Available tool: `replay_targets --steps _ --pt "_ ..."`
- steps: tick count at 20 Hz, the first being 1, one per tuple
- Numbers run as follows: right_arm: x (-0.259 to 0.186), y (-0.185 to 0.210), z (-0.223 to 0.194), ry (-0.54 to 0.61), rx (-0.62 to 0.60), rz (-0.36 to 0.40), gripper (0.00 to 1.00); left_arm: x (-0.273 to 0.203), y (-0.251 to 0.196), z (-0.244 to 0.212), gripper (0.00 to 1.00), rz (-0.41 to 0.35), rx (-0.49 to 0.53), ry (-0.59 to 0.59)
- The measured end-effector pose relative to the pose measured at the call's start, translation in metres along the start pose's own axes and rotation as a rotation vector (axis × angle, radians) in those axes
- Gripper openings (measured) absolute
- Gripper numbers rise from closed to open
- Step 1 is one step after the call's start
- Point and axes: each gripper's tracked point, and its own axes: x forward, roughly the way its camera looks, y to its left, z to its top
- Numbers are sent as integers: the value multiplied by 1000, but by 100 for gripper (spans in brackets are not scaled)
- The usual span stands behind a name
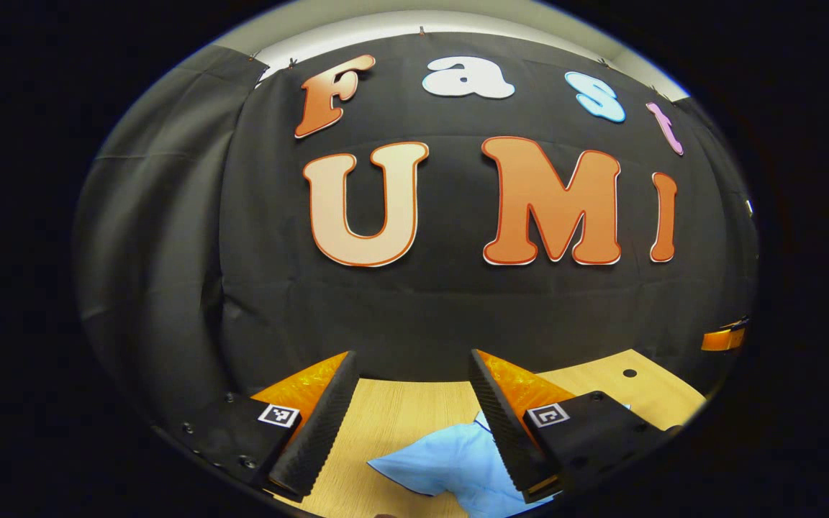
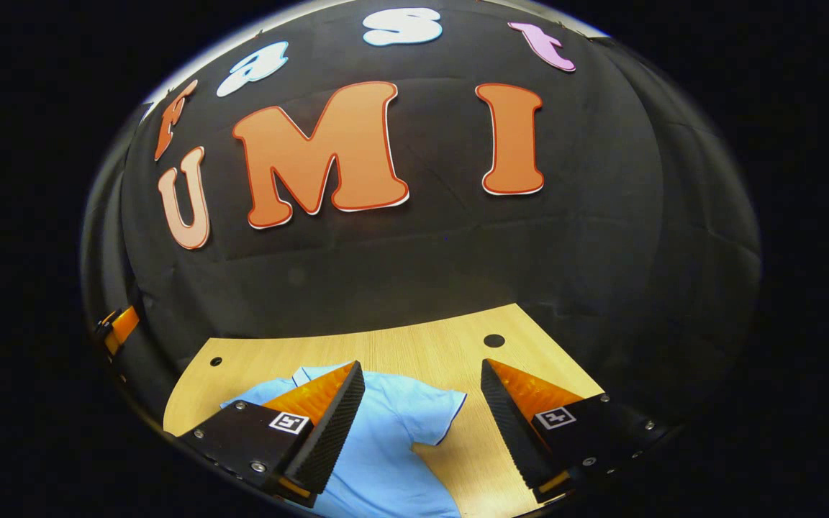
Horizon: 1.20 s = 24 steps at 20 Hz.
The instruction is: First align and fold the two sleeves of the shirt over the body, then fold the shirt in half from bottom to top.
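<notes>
Shirt [image 2: 386,439] is laid flat on table [image 2: 400,345], below both parted, empty grippers [image 1: 409,424] [image 2: 422,424]. Fabric is judged soft, light; sleeve [image 2: 436,414] between right fingers is best pinched at its hem.

Light blue short-sleeved shirt [image 2: 386,432], lying flat on wooden table [image 2: 443,345], sleeves spread out, unfolded

A staged recording booth is indicated by the black cloth wall [image 2: 414,266] draped behind a light wooden table [image 2: 414,349], on which a light blue shirt [image 2: 386,432] is laid.
</notes>
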Motion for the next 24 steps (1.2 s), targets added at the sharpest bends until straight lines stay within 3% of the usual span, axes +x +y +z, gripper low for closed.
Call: replay_targets --steps 5,9,12,21,24 --pt "24 -16 -8 107 -13 -78 98 2 15 -8 99 18 -19 9" --pt "58 -21 -26 253 81 -103 98 7 26 -11 99 32 -27 15" --pt "87 -26 -55 398 121 -138 98 10 35 -15 99 40 -15 25" --pt "164 -59 -143 661 64 -277 99 25 75 -39 99 121 -1 85" --pt "178 -59 -168 747 94 -288 99 28 80 -50 99 134 4 118"
